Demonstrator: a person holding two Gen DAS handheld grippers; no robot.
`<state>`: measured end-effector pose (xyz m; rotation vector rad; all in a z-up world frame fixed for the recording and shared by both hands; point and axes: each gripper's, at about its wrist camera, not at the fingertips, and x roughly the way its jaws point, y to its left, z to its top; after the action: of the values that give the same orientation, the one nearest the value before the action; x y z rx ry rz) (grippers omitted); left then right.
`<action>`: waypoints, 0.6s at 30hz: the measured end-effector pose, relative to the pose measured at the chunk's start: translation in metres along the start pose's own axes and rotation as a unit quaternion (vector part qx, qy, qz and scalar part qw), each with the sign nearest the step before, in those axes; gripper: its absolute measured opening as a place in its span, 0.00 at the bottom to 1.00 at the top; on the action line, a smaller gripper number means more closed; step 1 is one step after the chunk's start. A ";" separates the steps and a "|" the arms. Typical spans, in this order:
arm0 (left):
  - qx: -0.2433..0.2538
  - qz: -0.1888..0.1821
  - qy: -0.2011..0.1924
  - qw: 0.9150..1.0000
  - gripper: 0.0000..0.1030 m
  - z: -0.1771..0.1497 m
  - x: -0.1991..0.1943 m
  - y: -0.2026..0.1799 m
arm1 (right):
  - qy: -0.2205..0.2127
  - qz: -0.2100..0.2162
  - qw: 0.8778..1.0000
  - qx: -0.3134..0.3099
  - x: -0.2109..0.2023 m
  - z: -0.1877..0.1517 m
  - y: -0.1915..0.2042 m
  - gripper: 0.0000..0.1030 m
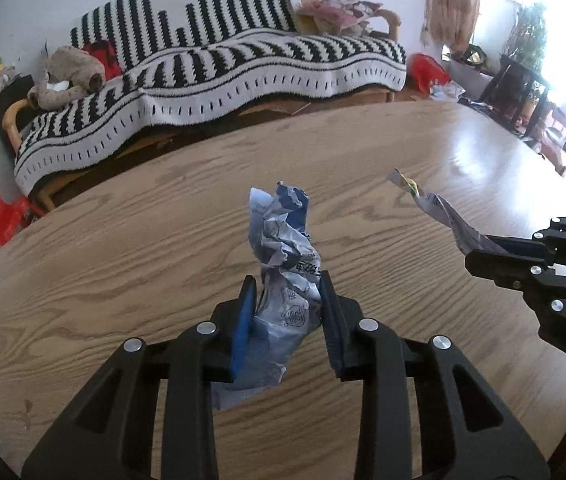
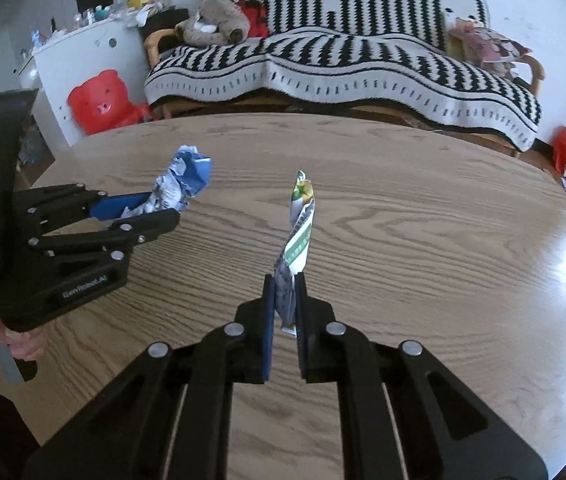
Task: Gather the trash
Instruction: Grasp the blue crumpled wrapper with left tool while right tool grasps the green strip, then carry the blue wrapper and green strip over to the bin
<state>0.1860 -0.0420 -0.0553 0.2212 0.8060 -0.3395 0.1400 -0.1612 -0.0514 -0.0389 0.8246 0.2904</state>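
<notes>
1. Trash is in hand on both sides: a crumpled blue-and-silver wrapper [image 1: 283, 276] in the left hand-held gripper [image 1: 287, 304], a flat green-and-white packet [image 2: 298, 232] in the right hand-held gripper [image 2: 284, 304].
2. Left jaws are partly closed, pads pressing the wrapper's crushed middle; most of it sticks out forward, a tail hangs below.
3. Right jaws are nearly together, pinching the packet's lower end; the rest stands up past the fingertips.
4. Both pieces look lifted off the wooden bench [image 1: 363, 152]; no other litter shows on its visible surface.
5. Step, as I read it: pickup done, carry-to-disposal pending.
6. No bin or bag is visible in either view, so the next move needs a drop point found first, then both grippers brought over it and opened.
7. Risk: the packet is held by a thin edge and could slip on a fast swing; the wrapper grip looks firmer.
8. Background only: striped sofa [image 1: 211, 64] behind the bench, red bear-shaped stool [image 2: 99, 100] on the floor.
</notes>
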 end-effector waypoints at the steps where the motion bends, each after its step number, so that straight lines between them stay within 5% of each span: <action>1: 0.000 -0.001 -0.002 1.000 0.30 0.001 -0.003 -0.005 | -0.002 -0.003 1.000 0.003 -0.006 -0.001 -0.003 0.10; 18: 0.068 -0.104 -0.039 0.991 0.30 0.024 -0.051 -0.192 | -0.078 -0.111 0.988 0.068 -0.190 -0.077 -0.118 0.10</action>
<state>0.0968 -0.2162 -0.0135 0.2507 0.7298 -0.5970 -0.0056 -0.3309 0.0250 0.0187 0.6754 0.0254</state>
